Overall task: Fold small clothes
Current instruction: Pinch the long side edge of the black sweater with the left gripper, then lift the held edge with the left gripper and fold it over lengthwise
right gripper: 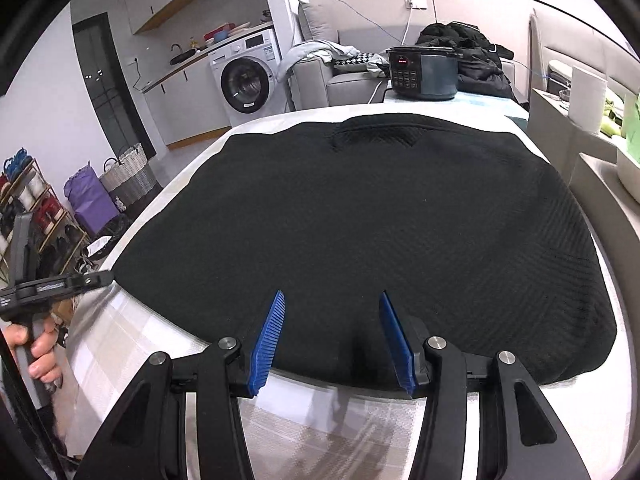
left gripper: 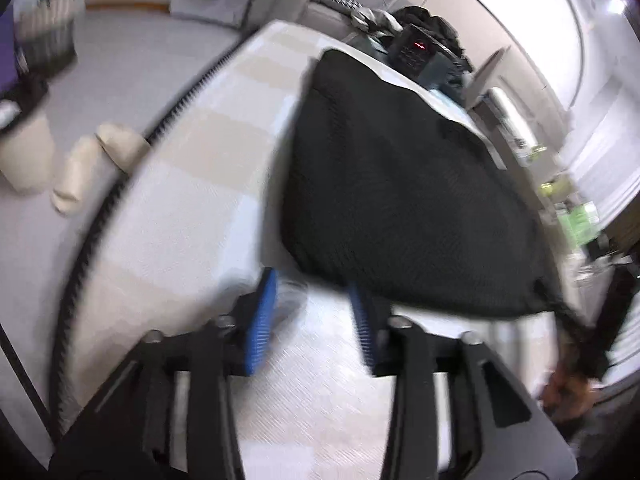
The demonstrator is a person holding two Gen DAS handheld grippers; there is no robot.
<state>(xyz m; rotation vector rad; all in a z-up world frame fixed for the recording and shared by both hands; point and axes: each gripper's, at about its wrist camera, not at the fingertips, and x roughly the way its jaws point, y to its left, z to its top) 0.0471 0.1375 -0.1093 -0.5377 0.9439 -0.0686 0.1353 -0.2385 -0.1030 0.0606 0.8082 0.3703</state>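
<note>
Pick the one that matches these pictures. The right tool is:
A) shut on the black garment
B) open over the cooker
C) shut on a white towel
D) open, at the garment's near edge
D: the right tool has its blue pads spread apart over the near edge of the black garment, gripping nothing.

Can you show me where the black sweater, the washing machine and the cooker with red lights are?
black sweater [right gripper: 360,220], right wrist view, middle of fabric.
washing machine [right gripper: 244,80], right wrist view, round door.
cooker [right gripper: 424,74], right wrist view, front body.
</note>
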